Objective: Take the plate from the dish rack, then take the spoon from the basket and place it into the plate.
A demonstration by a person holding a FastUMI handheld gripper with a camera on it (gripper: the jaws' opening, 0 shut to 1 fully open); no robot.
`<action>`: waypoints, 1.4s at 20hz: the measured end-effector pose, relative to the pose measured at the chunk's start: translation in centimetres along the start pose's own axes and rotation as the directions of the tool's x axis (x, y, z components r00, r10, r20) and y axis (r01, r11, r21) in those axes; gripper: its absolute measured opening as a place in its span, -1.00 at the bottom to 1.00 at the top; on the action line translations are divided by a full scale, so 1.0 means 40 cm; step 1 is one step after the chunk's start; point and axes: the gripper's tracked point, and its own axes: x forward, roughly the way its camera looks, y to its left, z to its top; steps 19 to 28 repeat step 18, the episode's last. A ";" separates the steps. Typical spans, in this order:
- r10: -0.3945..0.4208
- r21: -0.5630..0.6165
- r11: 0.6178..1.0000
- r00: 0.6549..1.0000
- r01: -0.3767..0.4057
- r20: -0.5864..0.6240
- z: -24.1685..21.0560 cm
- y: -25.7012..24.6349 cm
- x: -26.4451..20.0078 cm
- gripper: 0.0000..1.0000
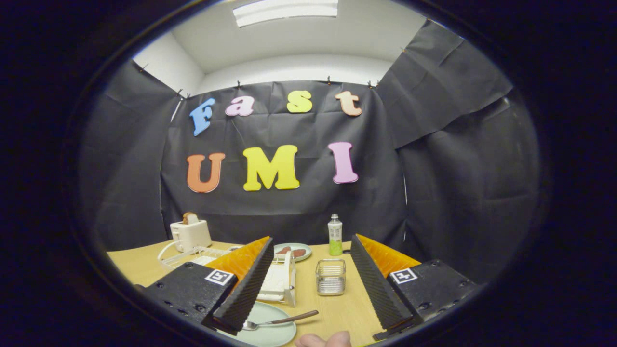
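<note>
Hand-held gripper point(311, 241) held level, fingers wide apart above spoon point(279, 321) on plate point(270, 332)

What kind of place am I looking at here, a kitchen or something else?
Probably a mock kitchen set up in a booth, not a real one. A wooden table holds a toaster, a dish rack and a plate with a spoon, with black cloth hung behind. The hand-held gripper is open.
</note>
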 end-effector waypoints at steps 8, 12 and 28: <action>0.012 -0.052 0.999 1.000 -0.012 0.008 -0.043 0.006 -0.072 1.00; 0.000 -0.039 0.999 1.000 0.000 0.001 -0.047 -0.007 -0.071 1.00; -0.028 -0.029 0.999 1.000 0.028 0.003 -0.043 -0.026 -0.065 1.00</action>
